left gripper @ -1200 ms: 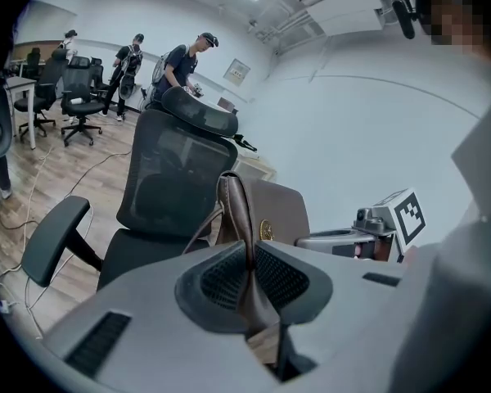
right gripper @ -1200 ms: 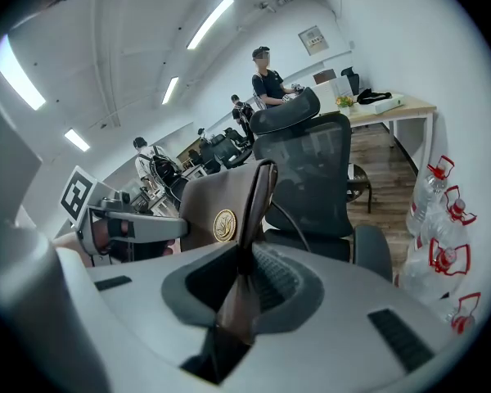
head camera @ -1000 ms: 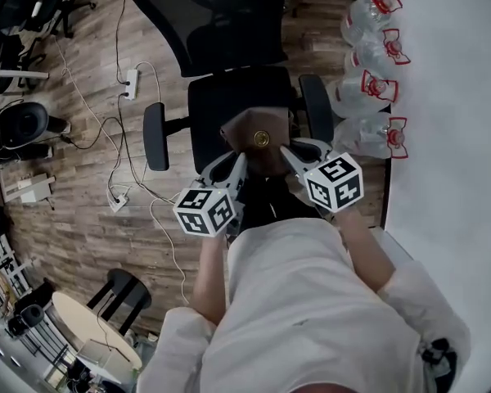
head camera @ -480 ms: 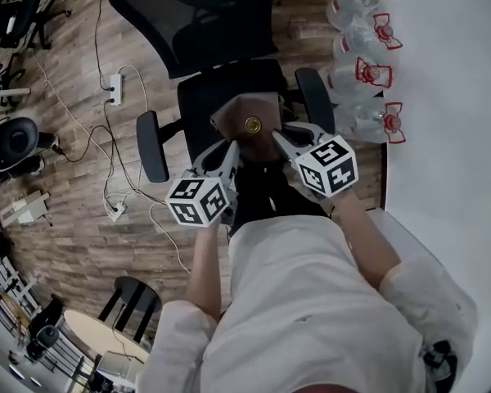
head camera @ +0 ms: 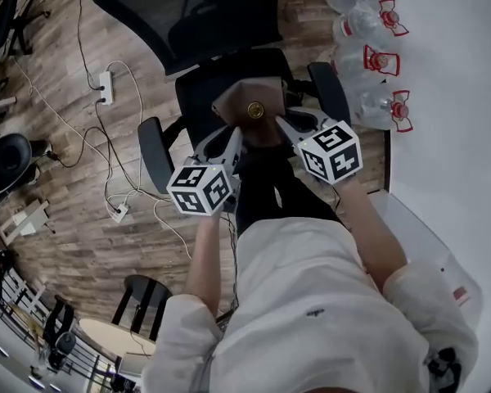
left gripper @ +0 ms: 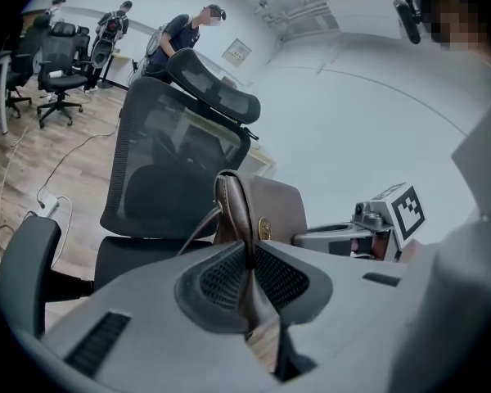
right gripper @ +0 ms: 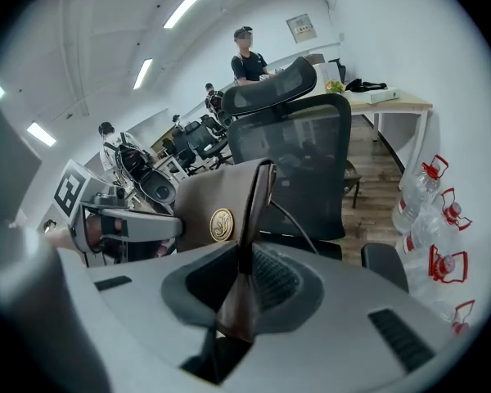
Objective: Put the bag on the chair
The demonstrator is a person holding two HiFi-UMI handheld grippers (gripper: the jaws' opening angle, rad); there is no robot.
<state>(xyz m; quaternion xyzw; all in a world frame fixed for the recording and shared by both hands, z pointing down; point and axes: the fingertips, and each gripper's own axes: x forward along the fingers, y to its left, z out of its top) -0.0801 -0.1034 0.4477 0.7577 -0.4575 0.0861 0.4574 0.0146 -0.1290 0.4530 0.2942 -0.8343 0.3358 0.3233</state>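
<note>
Head view: left gripper point(head camera: 231, 135) and right gripper point(head camera: 283, 124) jaws each pinch the brown bag point(head camera: 247, 105) over the chair point(head camera: 200, 95) seat.

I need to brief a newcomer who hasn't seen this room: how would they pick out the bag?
Find the black mesh office chair beside the row of water bottles. Over its seat, the left gripper and the right gripper each pinch one side of the bag. Against the black seat it is the one brown thing, with a round gold emblem on its front.
</note>
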